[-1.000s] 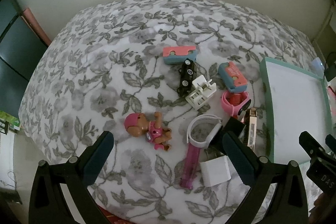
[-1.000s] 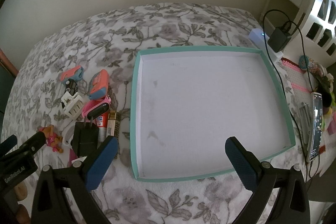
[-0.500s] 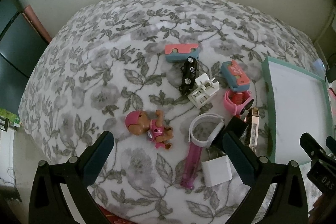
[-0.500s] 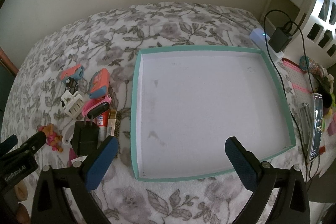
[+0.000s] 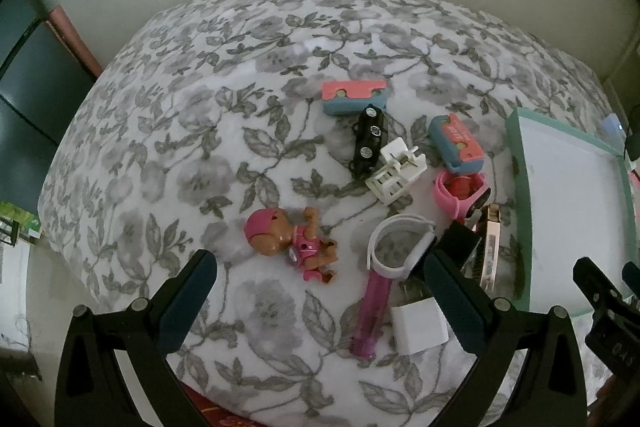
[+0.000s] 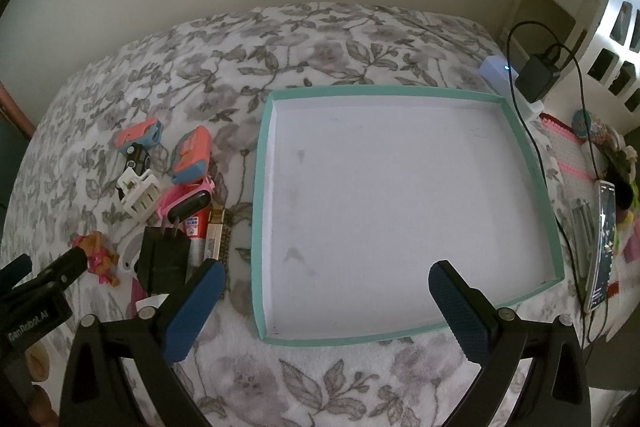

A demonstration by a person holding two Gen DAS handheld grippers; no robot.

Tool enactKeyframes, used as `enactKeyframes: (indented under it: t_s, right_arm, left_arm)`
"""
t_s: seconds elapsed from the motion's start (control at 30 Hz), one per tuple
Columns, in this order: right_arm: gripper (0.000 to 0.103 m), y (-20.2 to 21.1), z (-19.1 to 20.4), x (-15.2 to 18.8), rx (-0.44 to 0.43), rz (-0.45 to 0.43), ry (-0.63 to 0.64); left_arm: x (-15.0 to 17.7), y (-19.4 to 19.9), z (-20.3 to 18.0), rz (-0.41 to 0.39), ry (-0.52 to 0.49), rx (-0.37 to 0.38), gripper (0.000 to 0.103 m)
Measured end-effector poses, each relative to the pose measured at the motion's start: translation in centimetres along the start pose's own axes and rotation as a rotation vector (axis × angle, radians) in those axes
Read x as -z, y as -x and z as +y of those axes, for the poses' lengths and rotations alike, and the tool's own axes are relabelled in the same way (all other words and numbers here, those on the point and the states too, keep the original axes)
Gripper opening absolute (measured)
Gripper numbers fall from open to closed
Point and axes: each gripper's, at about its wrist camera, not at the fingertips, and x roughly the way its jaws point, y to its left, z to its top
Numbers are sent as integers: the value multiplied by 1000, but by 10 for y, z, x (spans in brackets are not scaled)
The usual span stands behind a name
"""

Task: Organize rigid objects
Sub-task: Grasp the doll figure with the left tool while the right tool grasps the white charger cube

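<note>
I have both sets of jaws spread wide and holding nothing: the left gripper (image 5: 320,277) hangs over the clutter on the flowered bed cover (image 5: 180,131), the right gripper (image 6: 326,285) over the near rim of the bare teal tray (image 6: 262,211). Nearest my left is the pink toy figure (image 5: 292,245), lying on its side just left of the white watch band (image 5: 396,247). I judge it light, hard and lumpy, so I would close across its narrow torso, since the rounded head looks likely to slip out.
</note>
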Motion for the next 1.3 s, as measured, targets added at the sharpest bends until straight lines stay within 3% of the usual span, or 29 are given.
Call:
enactKeyframes:
  t_s: [0.17, 0.37, 0.53, 0.8, 0.97, 1.17, 1.3]
  right_arm:
    - [103, 2, 23, 1, -91, 5, 79]
    - [103, -15, 70, 15, -161, 81, 205]
    - [103, -30, 98, 33, -221, 164, 259]
    - [102, -55, 114, 41, -224, 227, 265]
    - [92, -64, 122, 42, -235, 231, 273]
    - [78, -69, 125, 42, -259, 233, 269]
    - [70, -64, 119, 42, -276, 246, 266]
  left_arm:
    - [0, -7, 17, 27, 63, -18, 103]
    - [10, -29, 28, 115, 96, -37, 103]
    - [13, -43, 44, 169, 181, -30, 103]
    - [17, -61, 61, 233, 275, -3, 103]
    - [13, -69, 64, 228, 286, -5, 103]
    - [-1, -81, 54, 210, 281, 47, 101]
    - [-10, -88, 39, 203, 249, 63, 88]
